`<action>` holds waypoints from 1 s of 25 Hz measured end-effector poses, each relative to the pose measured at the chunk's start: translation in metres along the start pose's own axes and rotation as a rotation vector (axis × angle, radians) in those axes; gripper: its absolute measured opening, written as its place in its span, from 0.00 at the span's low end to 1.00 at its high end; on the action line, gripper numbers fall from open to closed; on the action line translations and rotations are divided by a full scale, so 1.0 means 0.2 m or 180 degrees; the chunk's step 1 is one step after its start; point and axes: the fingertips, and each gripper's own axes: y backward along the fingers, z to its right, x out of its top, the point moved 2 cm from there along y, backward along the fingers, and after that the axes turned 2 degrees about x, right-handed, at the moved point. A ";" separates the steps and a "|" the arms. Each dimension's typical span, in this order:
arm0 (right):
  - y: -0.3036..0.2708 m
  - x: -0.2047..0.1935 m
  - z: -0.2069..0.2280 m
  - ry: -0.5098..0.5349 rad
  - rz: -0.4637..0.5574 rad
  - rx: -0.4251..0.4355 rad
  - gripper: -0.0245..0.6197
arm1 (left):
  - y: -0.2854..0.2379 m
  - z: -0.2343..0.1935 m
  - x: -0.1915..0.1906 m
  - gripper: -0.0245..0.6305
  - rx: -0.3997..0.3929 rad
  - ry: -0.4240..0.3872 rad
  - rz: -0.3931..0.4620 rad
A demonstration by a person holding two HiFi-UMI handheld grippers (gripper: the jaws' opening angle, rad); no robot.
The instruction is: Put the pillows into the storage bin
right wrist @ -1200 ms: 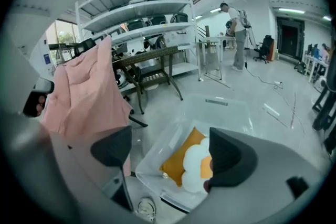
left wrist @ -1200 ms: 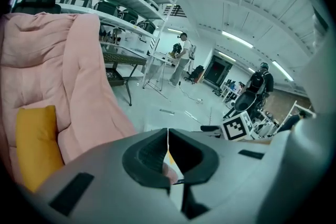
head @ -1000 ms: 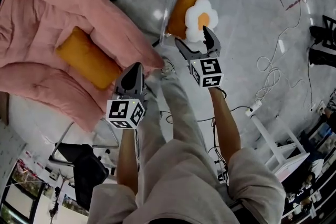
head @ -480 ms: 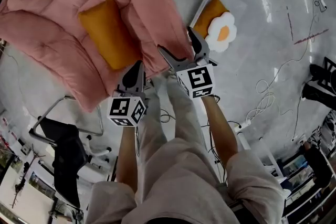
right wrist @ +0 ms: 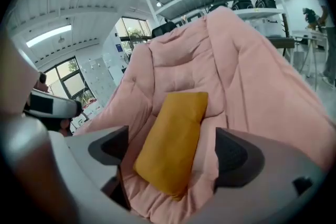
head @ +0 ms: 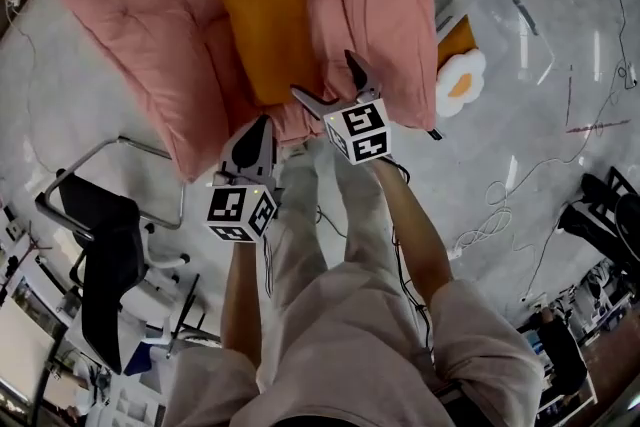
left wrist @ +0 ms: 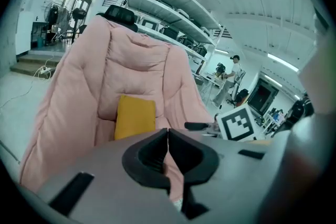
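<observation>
An orange pillow (head: 265, 25) lies on the seat of a pink padded chair (head: 130, 5). My right gripper (head: 322, 75) hovers just in front of the pillow's near end. It is open with nothing touching its pads, and its jaws have just been opening wider. In the right gripper view the pillow (right wrist: 176, 139) fills the space ahead between the jaws. My left gripper (head: 262, 127) hangs lower left of it, shut on nothing, facing the pillow (left wrist: 135, 116). A clear storage bin (head: 515, 10) at the right holds another orange pillow (head: 455, 40) and a white flower pillow (head: 460, 83).
A black office chair (head: 100, 255) stands at the lower left. White cables (head: 485, 220) trail over the grey floor at the right. The person's legs (head: 330, 245) are below the grippers. Shelving (left wrist: 173, 10) rises behind the pink chair.
Both grippers have swung from the bin over to the pink chair. The bin now sits far right, the orange pillow straight ahead. The right jaws stand a little wider.
</observation>
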 end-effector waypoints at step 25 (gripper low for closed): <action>-0.82 -0.54 -0.10 -0.0629 -0.1090 0.0189 0.78 | 0.19 -0.50 -0.19 0.06 0.0157 0.0259 -0.0095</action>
